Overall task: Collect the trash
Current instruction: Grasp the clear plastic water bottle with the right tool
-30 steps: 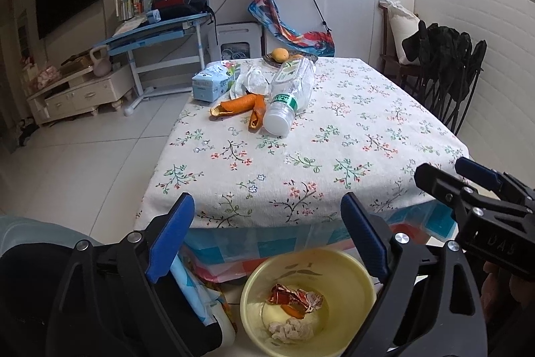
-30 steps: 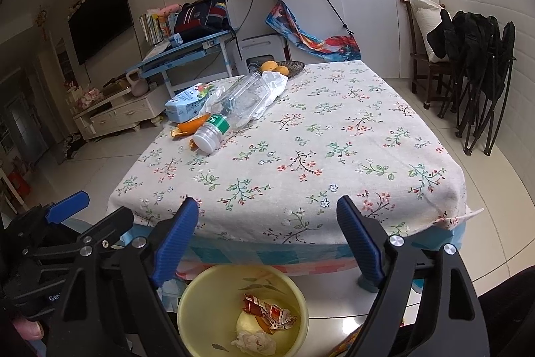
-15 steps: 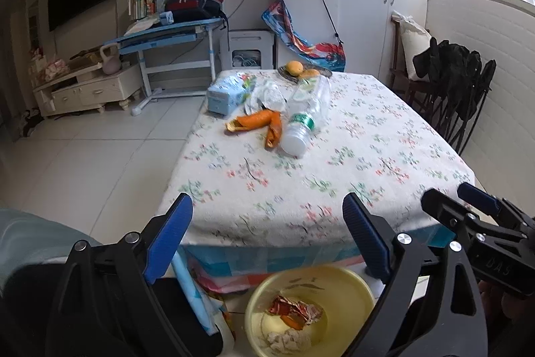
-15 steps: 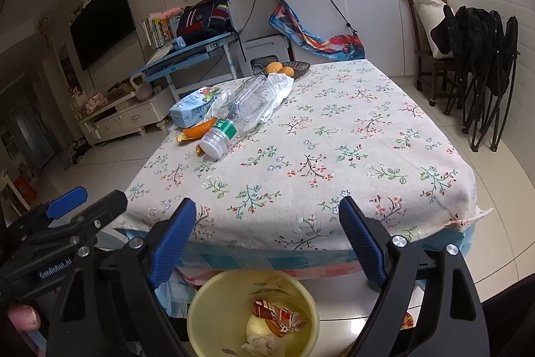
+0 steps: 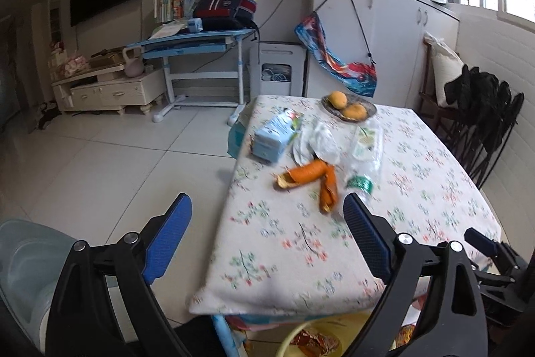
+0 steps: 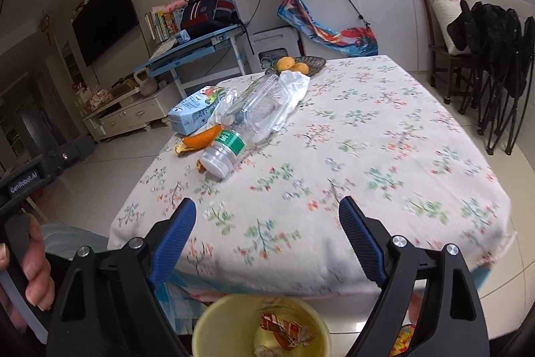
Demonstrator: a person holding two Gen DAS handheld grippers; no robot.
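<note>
The cloth-draped counter (image 6: 384,156) is carrying the trash at its ten o'clock corner: a clear, crinkly bottle (image 6: 257,112) lying capped, likely to roll off if nudged, a boxy carton (image 6: 194,114) and limp, curled orange peel (image 5: 311,176). Both the left gripper (image 5: 267,240) and right gripper (image 6: 264,238) are hanging wide open and empty above the smooth yellow bin (image 6: 214,327), well short of it all.

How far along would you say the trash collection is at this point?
Started: the yellow bin holds a red wrapper. In hand: nothing; left gripper and right gripper are open. Left on the table: bottle, orange peel, blue carton, plastic bag.
</note>
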